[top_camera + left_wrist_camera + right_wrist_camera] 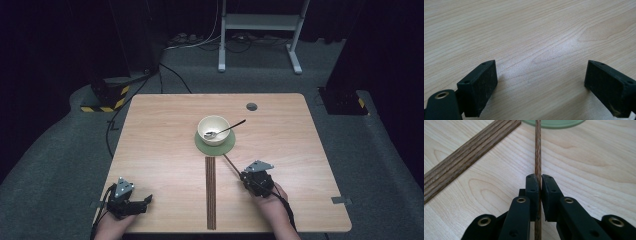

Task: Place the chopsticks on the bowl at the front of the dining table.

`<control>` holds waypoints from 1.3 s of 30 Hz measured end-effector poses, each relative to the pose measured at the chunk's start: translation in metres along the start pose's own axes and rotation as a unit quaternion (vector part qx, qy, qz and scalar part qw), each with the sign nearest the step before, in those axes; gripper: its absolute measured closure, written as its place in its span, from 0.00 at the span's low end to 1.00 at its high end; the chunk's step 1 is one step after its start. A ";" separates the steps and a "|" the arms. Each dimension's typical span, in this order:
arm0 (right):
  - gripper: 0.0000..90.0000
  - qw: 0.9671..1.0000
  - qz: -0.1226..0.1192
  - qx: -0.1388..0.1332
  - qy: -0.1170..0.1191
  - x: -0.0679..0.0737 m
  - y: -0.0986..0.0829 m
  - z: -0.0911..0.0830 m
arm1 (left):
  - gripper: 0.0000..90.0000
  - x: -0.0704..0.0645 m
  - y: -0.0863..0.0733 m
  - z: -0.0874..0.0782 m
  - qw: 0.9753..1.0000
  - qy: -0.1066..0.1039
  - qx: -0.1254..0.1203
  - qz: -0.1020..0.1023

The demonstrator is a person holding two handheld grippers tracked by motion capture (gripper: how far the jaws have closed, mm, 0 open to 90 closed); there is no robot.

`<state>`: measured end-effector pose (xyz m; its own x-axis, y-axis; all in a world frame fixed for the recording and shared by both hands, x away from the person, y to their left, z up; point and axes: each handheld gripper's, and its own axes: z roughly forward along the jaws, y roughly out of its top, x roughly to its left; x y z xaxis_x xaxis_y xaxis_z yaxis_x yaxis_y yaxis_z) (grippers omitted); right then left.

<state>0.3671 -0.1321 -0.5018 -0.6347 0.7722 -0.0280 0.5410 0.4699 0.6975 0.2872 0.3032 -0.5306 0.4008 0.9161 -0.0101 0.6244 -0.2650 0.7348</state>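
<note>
- Jaws of the right gripper are pressed together on a thin wooden stick, which runs straight between the two black pads and comes out again below them toward the camera.
- In the right gripper view the stick reaches forward from the jaws over the wooden table, and its far end meets the edge of a green coaster at the top of the frame.
- From the high view the right gripper sits right of the table's middle, with the stick slanting up and left from it toward the green coaster.
- The stick is slim, round and reddish-brown, with a fine grain along its length.
- A bundle of similar dark sticks lies side by side just left of the held one, running from near the coaster to the table's near edge.
- A cream bowl stands on the coaster, and a metal spoon rests in it with its handle over the right rim.
- The left gripper rests near the table's near left corner, well apart from the sticks; its jaws stand wide apart over bare wood, holding nothing.
</note>
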 end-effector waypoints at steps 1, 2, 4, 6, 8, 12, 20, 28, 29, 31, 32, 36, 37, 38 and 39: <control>0.94 1.000 -0.003 -0.005 -0.002 -0.001 0.000 -0.001 | 0.12 0.000 0.000 0.000 1.000 0.000 0.000 0.000; 0.94 1.000 0.000 -0.007 -0.003 0.000 0.001 -0.003 | 0.12 0.000 0.000 0.000 1.000 0.000 0.000 0.000; 0.94 1.000 -0.001 -0.015 -0.006 -0.001 0.002 -0.006 | 0.12 0.000 0.000 0.000 1.000 0.001 0.000 0.000; 0.94 1.000 -0.001 -0.022 -0.008 0.000 0.003 -0.009 | 0.12 0.000 0.000 0.000 1.000 0.001 0.000 -0.001; 0.94 1.000 0.000 -0.027 -0.007 0.000 0.004 -0.011 | 0.12 0.000 0.000 0.000 1.000 0.001 0.000 0.000; 0.94 0.999 -0.002 -0.036 -0.009 0.002 0.007 -0.014 | 0.12 0.000 0.000 0.000 1.000 0.002 0.000 -0.001; 0.94 0.999 -0.010 -0.036 -0.008 0.008 0.024 -0.012 | 0.12 0.000 0.001 0.000 1.000 -0.001 0.002 0.002; 0.94 0.999 -0.008 -0.036 -0.017 0.003 0.056 -0.008 | 0.14 0.001 0.009 0.006 1.000 -0.010 0.013 0.012; 0.94 0.999 -0.008 -0.036 -0.017 0.002 0.060 -0.006 | 0.15 0.001 0.010 0.006 1.000 -0.011 0.011 0.013; 0.94 0.999 -0.013 -0.039 -0.015 0.001 0.068 -0.005 | 0.16 0.000 0.010 0.006 1.000 0.005 0.004 0.023; 0.94 0.999 -0.011 -0.038 -0.016 0.002 0.072 -0.004 | 0.16 0.000 0.010 0.006 1.000 0.009 0.002 0.029; 0.94 0.999 -0.012 -0.040 -0.009 -0.002 0.085 0.001 | 0.16 0.000 0.013 0.011 1.000 -0.002 -0.003 0.031; 0.94 0.999 -0.011 -0.043 -0.007 -0.004 0.089 0.003 | 0.16 -0.001 0.013 0.012 1.000 -0.003 -0.007 0.028; 0.94 0.999 -0.008 -0.042 -0.006 -0.005 0.092 0.004 | 0.16 -0.001 0.014 0.013 0.999 -0.010 -0.008 0.032; 0.94 0.999 -0.009 -0.042 -0.006 -0.006 0.095 0.006 | 0.16 -0.001 0.015 0.014 0.999 -0.010 -0.008 0.033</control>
<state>0.4255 -0.0894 -0.4396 -0.6367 0.7696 -0.0491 0.4817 0.4466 0.7540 0.3053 0.2938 -0.5294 0.4549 0.8902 0.0254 0.5857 -0.3206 0.7444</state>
